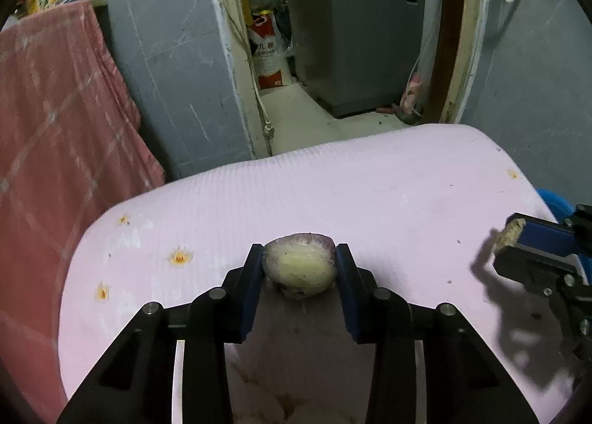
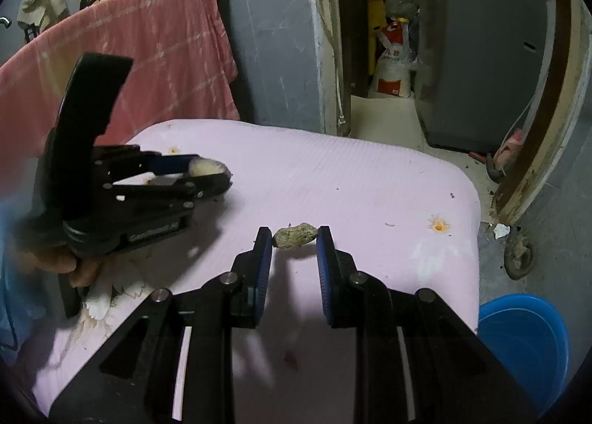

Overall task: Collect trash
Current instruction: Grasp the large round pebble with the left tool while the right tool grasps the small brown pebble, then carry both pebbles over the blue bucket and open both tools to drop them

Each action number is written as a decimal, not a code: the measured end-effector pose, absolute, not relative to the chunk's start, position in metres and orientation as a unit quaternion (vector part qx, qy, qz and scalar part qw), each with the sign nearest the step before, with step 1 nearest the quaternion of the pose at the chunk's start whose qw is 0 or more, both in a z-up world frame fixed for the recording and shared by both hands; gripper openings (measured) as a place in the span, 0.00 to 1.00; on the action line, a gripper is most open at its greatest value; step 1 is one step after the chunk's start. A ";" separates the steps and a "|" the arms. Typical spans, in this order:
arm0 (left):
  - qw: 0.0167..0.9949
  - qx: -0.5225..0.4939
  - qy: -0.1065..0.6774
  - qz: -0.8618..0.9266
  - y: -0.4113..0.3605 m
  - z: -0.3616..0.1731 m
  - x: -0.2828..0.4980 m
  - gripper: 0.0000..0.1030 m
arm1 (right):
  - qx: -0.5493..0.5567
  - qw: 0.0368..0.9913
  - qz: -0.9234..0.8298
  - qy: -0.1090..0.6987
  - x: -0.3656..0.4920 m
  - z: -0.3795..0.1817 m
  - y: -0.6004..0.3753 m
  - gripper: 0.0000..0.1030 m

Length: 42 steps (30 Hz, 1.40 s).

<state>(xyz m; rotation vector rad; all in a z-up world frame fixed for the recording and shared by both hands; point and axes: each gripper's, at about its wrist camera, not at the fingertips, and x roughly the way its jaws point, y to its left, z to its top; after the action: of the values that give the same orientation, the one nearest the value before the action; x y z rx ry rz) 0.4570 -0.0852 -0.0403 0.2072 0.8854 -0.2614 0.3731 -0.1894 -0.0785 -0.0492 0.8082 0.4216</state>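
Gripping a pale, purple-edged onion half [image 1: 298,265] in my left gripper [image 1: 299,255] over the pink ribbed table cover [image 1: 370,183]; my right gripper [image 2: 295,237] pinches a brownish crumbly scrap [image 2: 295,235] above it.

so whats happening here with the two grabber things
A person is clearing food scraps off a pink mat with a handheld gripper in each hand. The left gripper is clamped on a purple-skinned onion piece that sits low over the mat. The right gripper is shut on a small brownish scrap, held just above the mat. A blue bucket stands on the floor beside the mat, to the right; neither piece has been dropped anywhere yet.
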 end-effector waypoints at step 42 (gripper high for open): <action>0.959 -0.066 0.124 -0.245 -0.206 0.079 0.280 0.32 | 0.070 0.995 0.030 0.061 0.193 0.007 -0.344 0.23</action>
<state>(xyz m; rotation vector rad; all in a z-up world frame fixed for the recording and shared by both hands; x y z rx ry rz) 0.2802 -0.2058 0.0793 -0.1335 0.2514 -0.4964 0.1931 -0.3443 0.0065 0.1409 0.1214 0.0605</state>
